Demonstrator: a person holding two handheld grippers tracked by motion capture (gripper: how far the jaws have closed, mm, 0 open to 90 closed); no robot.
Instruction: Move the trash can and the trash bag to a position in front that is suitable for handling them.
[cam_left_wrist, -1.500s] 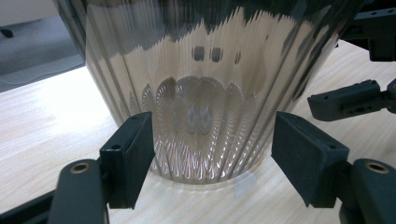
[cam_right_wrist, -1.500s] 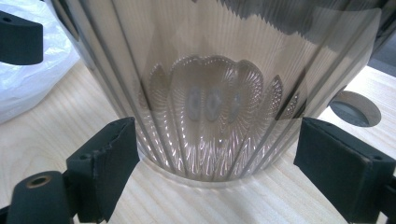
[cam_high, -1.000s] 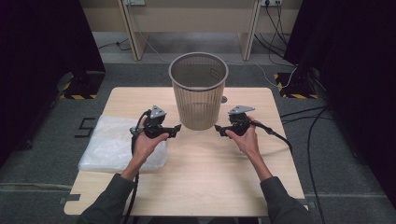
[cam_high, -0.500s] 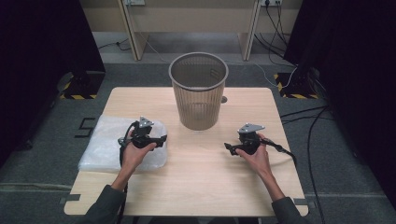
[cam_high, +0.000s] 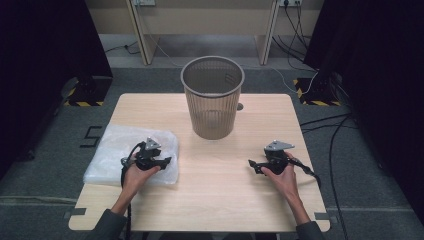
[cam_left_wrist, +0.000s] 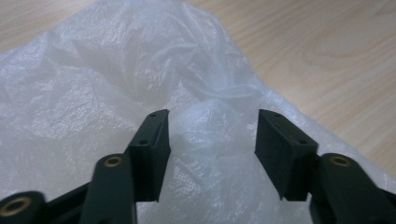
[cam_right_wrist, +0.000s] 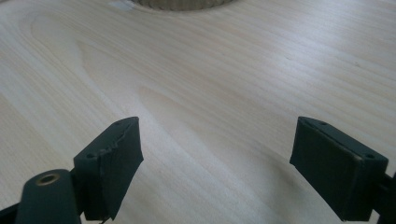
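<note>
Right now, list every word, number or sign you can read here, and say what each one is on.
"5": black mark on the grey floor, left of the table.
Yellow-and-black hazard stripes, no words: two floor plates.
Nothing readable on the plastic bag or mesh bin.

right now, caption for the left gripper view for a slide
Left gripper with its jaws just closing around a raised fold of the clear plastic bag on the wooden table.
</note>
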